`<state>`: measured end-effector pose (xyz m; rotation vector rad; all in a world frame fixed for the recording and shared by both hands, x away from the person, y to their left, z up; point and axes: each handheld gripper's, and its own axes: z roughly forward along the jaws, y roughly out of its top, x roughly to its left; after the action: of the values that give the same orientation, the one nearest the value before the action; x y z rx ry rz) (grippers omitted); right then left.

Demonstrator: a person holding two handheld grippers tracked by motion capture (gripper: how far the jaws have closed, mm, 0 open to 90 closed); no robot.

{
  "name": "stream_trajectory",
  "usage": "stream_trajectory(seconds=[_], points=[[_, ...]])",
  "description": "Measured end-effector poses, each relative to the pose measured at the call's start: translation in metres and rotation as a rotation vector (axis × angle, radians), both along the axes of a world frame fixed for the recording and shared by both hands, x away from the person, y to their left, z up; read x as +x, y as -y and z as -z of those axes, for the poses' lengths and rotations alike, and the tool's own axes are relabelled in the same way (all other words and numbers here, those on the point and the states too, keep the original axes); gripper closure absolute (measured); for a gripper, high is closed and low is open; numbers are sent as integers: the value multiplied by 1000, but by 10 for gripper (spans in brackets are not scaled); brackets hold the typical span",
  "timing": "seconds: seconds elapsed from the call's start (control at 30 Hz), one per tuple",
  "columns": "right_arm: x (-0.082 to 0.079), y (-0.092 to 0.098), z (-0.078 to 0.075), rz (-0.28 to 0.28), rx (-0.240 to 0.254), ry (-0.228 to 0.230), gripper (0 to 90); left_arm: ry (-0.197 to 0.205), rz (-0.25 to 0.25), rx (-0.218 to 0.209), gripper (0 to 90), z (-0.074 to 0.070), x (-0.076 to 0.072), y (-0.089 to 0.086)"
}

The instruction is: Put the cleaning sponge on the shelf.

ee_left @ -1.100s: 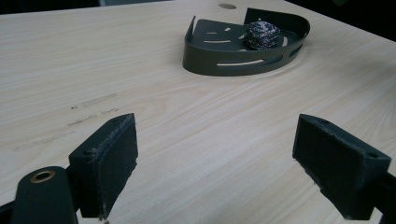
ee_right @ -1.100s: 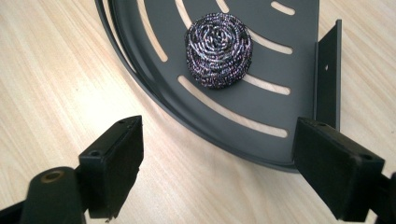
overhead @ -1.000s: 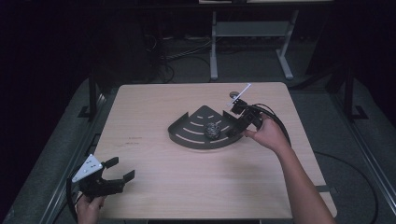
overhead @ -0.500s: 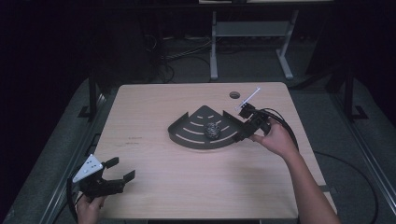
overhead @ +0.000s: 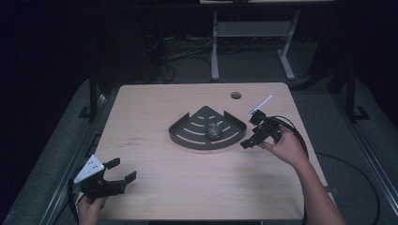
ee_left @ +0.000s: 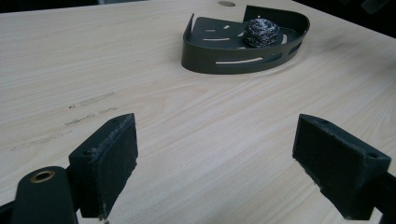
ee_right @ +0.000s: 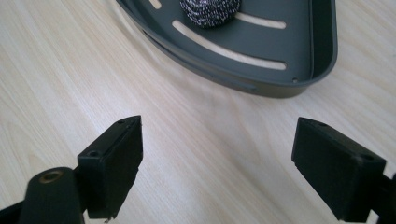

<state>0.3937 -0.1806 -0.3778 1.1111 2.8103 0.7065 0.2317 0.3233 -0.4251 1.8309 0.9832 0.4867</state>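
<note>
A dark fan-shaped tray (overhead: 187,140) with slots lies in the middle of the wooden table. A ball of steel wool (overhead: 214,131) sits inside it. My right gripper (overhead: 248,132) hovers just off the tray's right corner, open, jaws toward the tray with nothing between them. In the right gripper view the tray's rim (ee_right: 261,88) and the steel wool (ee_right: 210,9) lie ahead of the right gripper (ee_right: 217,158). My left gripper (overhead: 123,169) rests open near the table's front left corner. From there the tray (ee_left: 224,65) and steel wool (ee_left: 261,32) are far beyond the left gripper (ee_left: 215,158).
A round hole (overhead: 235,95) is cut in the table near its far edge. The right gripper's black cable (overhead: 293,129) loops over the right side. A metal stand (overhead: 248,37) is on the floor beyond the table. Bare wood lies between the grippers.
My right gripper has drawn back from over the tray, moving right and toward the person. The steel wool stays in the tray. The left gripper has not moved.
</note>
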Motion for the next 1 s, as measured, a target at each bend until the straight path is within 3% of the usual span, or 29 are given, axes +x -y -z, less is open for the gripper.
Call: stream_trajectory(seconds=[1.0], points=[[-39, 46, 20, 60, 31, 1, 161, -2, 4, 6, 133, 0, 0, 2]])
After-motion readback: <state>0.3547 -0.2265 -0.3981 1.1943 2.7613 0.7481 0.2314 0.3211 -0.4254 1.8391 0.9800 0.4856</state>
